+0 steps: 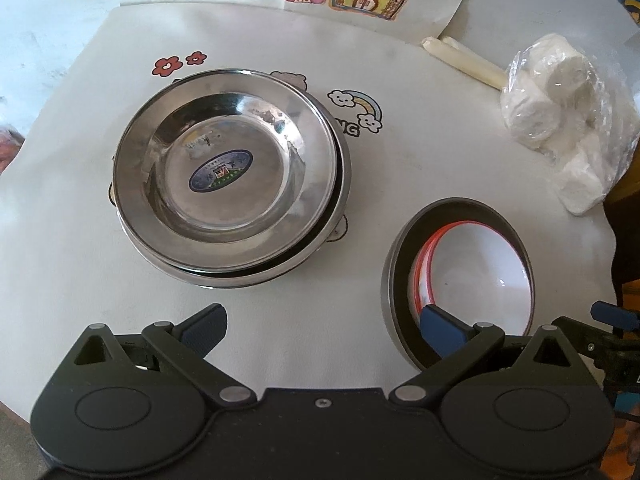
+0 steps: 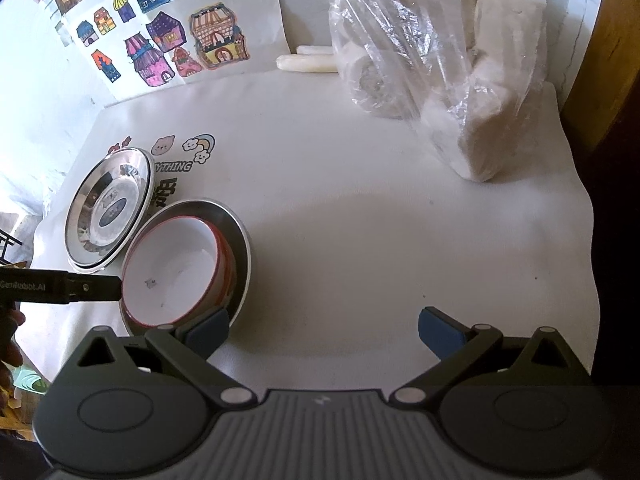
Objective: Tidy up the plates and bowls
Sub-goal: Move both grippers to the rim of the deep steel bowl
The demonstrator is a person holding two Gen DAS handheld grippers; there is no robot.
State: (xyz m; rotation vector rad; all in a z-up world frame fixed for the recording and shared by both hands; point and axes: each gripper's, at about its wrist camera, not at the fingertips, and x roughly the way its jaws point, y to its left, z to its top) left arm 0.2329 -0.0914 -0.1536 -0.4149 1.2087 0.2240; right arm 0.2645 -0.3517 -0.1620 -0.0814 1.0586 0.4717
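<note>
From the left wrist view, the left gripper (image 1: 324, 328) hung with its fingers spread wide and nothing between them. The stack of steel plates (image 1: 228, 176) lay ahead on the white table cover (image 1: 400, 160), the top plate sitting slightly off-centre on the one beneath. To its right, the white bowl (image 1: 476, 272) with the red rim sat nested in the dark steel bowl (image 1: 394, 280), just beside the gripper's right fingertip.

From the right wrist view, the right gripper (image 2: 324, 330) was likewise open and empty, its left finger (image 2: 208, 330) near the steel bowl's (image 2: 244, 252) rim. Both stacks looked formed already — any remaining nudge to square the plates (image 2: 108, 212) probably called for a light, level push at the rim. The bag of white rolls (image 2: 436, 80) stood well apart.
</note>
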